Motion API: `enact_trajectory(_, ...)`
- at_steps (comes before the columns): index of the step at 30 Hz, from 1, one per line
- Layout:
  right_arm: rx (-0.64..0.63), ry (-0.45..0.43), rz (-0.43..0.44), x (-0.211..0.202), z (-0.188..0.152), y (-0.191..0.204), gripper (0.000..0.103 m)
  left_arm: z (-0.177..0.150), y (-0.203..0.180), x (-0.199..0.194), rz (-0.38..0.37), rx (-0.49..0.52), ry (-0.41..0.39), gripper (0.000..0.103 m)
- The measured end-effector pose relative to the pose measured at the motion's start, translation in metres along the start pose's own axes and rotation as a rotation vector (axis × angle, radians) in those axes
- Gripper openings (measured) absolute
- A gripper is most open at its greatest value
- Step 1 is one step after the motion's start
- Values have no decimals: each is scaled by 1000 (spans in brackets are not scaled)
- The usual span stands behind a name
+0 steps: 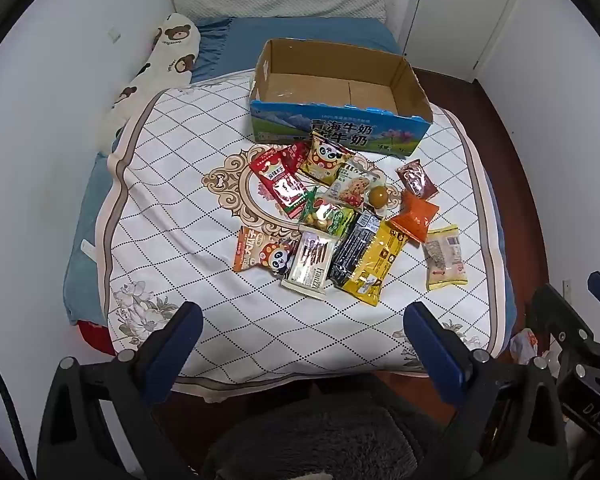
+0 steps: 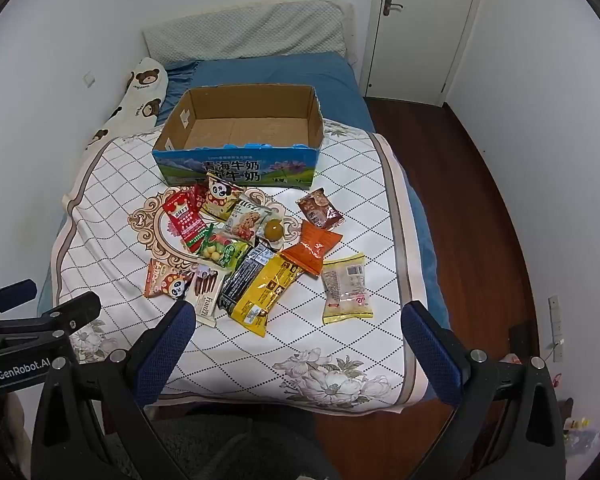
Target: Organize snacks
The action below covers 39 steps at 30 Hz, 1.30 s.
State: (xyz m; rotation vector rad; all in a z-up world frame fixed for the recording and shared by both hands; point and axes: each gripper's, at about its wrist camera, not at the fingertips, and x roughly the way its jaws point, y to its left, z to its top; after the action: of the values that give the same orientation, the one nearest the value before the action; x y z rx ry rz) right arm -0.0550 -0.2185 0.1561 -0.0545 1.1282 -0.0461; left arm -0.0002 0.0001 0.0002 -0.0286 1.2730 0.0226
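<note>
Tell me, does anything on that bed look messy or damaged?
Yes. The snack packets lie in a loose, overlapping heap on the quilt instead of in the cardboard box, which holds nothing. The box's front top edge is ragged, as if torn off.

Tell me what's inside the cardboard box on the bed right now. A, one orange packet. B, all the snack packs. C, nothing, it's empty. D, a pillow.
C: the cardboard box shows only its bare brown floor, while the snack packs lie on the quilt in front of it, none inside.
</note>
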Motion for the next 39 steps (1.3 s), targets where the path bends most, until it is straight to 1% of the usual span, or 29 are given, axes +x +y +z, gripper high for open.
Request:
enact_trajectory(17,3,-5,4,-5,-4,0,103,1,0,-1,4,3,0,103)
enact_trajectory(23,2,-6,3,-3,-5,0,103,-3,-2,-9,3,5,-3,103)
enact_trajectory(25,2,-8,5,-7,-9,0,103,-3,-2,-8,3,4,-6,103)
enact_trajectory(39,9,-16,14,-14,-8,-1,103,-6,-2,-11,2,6,-15,103)
